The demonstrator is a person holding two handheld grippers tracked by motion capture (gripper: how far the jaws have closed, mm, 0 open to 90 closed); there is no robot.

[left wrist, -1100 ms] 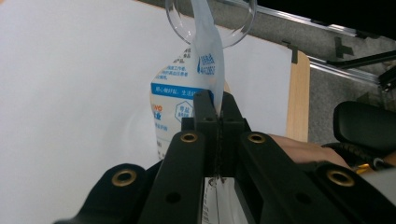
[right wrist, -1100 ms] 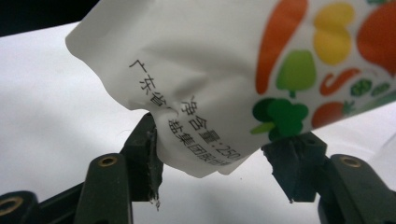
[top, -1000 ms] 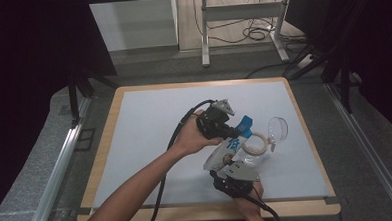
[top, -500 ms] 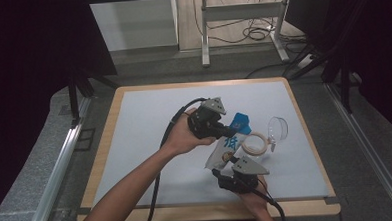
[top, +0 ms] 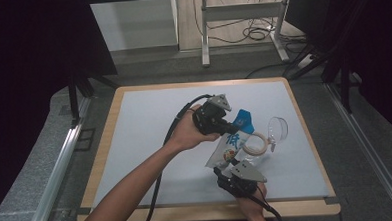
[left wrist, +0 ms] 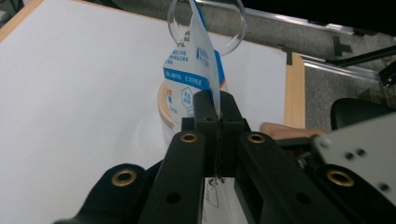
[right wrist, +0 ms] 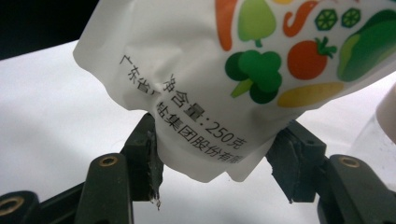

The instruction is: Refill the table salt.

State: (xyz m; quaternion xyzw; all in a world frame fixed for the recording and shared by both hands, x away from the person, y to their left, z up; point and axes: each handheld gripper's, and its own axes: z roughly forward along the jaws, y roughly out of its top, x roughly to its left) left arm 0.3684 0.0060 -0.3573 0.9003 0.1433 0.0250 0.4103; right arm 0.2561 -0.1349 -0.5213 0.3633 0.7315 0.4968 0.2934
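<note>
Above the tabletop (top: 149,122), a printed pouch (top: 229,148) hangs between two grippers: left gripper (left wrist: 218,105) jaws clamped on its blue top edge; right gripper (right wrist: 219,154) jaws, just closing, flank its bottom corner beside a wood-rimmed jar (top: 254,144).

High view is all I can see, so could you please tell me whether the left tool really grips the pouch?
Observer: Yes. The left tool is shut on the thin top edge of the pouch, with its jaws together.
Operator: Thank you. And the right tool, please?
Observer: The right tool has just been closing. The pouch's bottom end sits between its pads, which seem to touch both sides.
Operator: What is printed on that end?
Observer: Vegetable pictures and dark text on white.
</note>
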